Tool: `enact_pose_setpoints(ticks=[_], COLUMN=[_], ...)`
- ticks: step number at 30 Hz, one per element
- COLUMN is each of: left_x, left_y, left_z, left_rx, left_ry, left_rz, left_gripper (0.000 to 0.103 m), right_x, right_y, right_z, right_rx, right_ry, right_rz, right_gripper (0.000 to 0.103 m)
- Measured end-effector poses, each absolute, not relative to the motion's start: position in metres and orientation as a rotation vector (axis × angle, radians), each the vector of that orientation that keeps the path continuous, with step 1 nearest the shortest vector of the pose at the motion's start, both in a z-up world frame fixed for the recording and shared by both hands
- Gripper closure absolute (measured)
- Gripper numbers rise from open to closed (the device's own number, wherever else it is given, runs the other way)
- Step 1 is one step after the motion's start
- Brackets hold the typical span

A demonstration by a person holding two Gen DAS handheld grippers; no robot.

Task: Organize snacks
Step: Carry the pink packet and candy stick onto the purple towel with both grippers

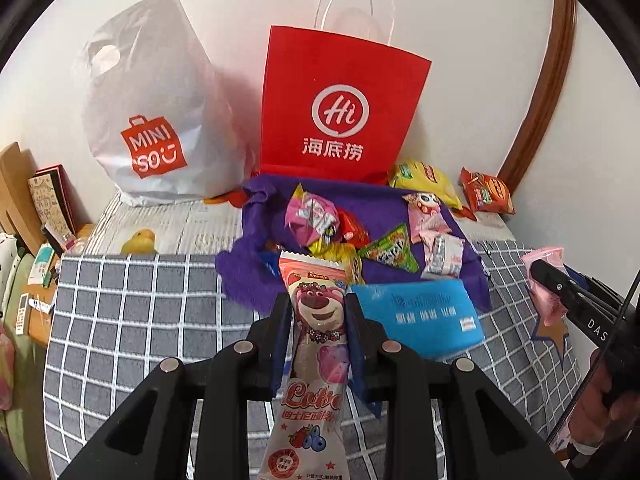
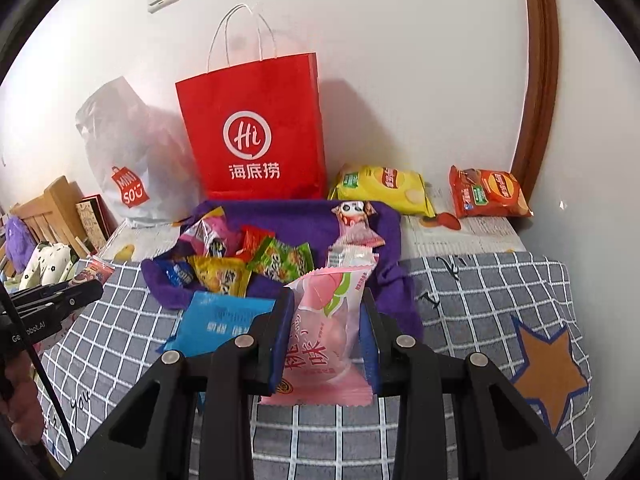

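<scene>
left fingers [image 1: 285,320] tight around the lotso wrapper [image 1: 316,340], right fingers [image 2: 370,320] around the peach packet [image 2: 334,320]

**Snacks: two packets lifted, the rest on the purple cloth**

Long Lotso bear packet [image 1: 316,344]: pink-white wrapper with a strawberry bear face, upright, pinched at mid-length between the jaws of the left gripper [image 1: 318,312].

Pink peach packet [image 2: 332,332]: pillow-shaped, peach print, tilted slightly, pinched at its sides in the jaws of the right gripper [image 2: 326,320].

Purple cloth [image 2: 296,216] on the bed holds a loose pile of small sweets: pink, red, yellow, green and blue wrappers, overlapping. Flat blue packet [image 2: 220,320] lies at its near edge.

Yellow chip bag [image 2: 380,188] and orange chip bag [image 2: 488,192] lie flat by the wall, apart, beside the red paper bag [image 2: 256,128] standing upright.
</scene>
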State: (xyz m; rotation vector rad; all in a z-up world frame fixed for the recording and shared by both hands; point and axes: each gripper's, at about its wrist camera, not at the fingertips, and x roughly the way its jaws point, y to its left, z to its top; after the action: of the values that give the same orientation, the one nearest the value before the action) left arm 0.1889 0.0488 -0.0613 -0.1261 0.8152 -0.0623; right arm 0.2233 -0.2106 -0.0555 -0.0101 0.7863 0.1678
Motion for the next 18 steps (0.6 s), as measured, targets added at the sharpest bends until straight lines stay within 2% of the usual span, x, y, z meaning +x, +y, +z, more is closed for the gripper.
enact_pose_setpoints(ticks=[18], left_x=[0.252], left_y=[0.049], left_z=[-0.050], left_rx=[-0.119], left_ry=[0.818], left_rz=[-0.093], left_gripper=[0.078], right_x=[0.289], right_y=[-0.207], right_z=[-0.046], right_rx=[0.008], right_ry=[0.772], right_rz=[0.143], right_gripper=[0.071])
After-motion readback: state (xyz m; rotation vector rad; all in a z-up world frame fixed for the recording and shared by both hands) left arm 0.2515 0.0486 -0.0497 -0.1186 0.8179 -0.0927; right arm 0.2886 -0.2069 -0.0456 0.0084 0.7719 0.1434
